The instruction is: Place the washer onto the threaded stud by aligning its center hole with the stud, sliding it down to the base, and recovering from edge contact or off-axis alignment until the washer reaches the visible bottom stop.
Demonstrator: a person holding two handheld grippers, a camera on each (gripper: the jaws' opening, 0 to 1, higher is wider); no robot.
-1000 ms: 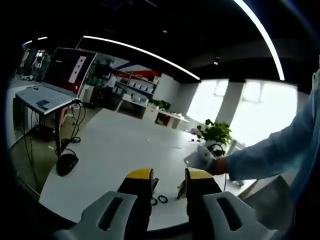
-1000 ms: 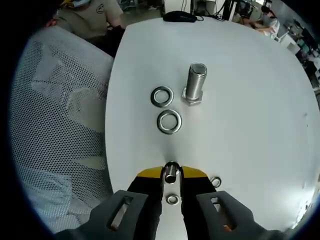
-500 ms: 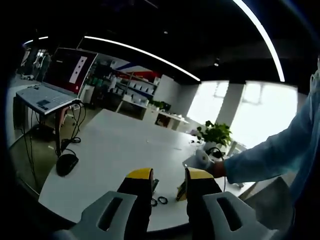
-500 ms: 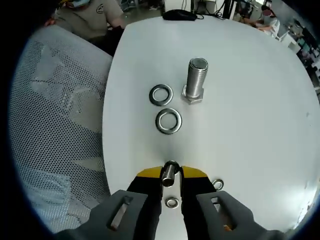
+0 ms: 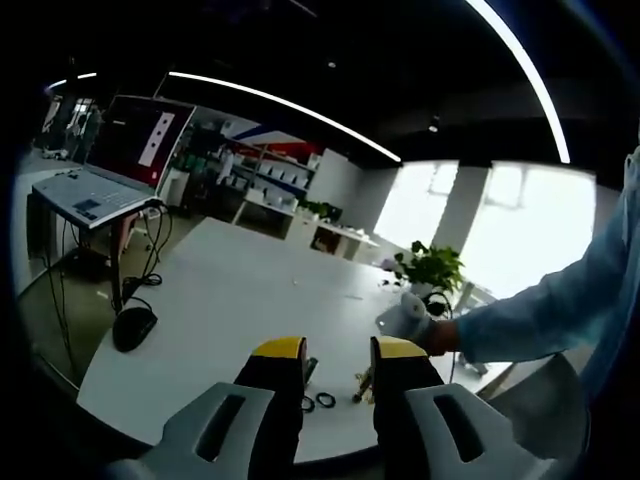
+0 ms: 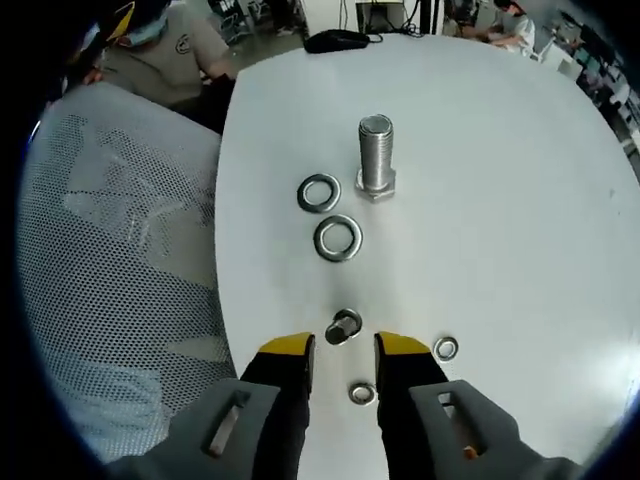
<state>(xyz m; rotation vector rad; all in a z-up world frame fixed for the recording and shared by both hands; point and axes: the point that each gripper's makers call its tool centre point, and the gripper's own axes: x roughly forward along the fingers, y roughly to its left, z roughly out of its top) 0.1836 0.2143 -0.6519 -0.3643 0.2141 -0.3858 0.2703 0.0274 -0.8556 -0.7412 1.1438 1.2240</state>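
Washers first: in the right gripper view two large washers (image 6: 319, 193) and (image 6: 338, 239) lie flat on the white table (image 6: 500, 200), just beside the upright threaded stud (image 6: 376, 157), neither on it. My right gripper (image 6: 343, 353) stands released, jaws apart, with a small bolt (image 6: 343, 327) just ahead of the tips, one small washer (image 6: 363, 393) between the jaws and another (image 6: 446, 348) off to the side. A mesh chair (image 6: 110, 260) flanks the table edge.

Left gripper view looks level across the table: my left gripper (image 5: 338, 356) hangs parted over the near edge, holding nothing. It adds a laptop (image 5: 95, 170), a mouse (image 5: 132, 326), a potted plant (image 5: 432, 268) and my sleeve (image 5: 560, 310). No writing legible anywhere.
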